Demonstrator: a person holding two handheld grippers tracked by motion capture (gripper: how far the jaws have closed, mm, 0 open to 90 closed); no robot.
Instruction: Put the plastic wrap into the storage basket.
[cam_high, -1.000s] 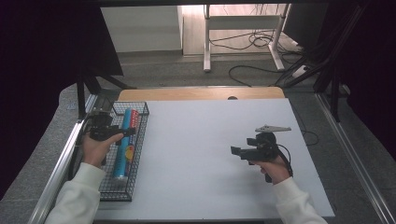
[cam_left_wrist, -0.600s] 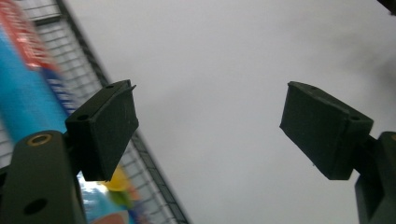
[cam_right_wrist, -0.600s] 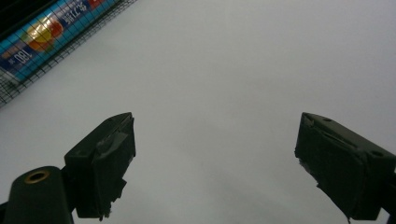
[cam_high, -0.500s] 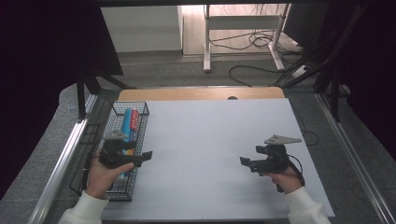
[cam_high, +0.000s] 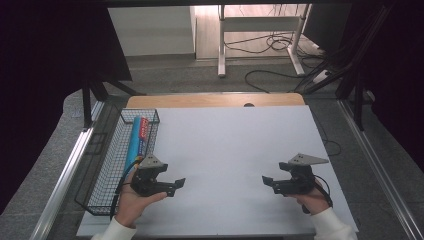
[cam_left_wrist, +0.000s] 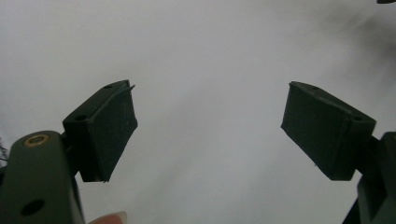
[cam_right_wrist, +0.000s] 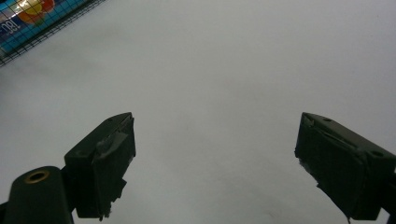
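Observation:
My left gripper rests low over the white table at the front left, just right of the wire basket. Its jaws stand wide apart in the left gripper view, with nothing between them. At the front right, my right gripper points left across the table. It is open and empty too. Inside the basket lie a blue tube and a red pack.
The basket's mesh and a bright blue label appear at the top left of the right gripper view. A wooden strip edges the table's far side. Cables and a desk frame lie on the floor beyond.
My left gripper has come out from over the basket and moved toward the front of the table. My right gripper has drawn back toward the front right edge.

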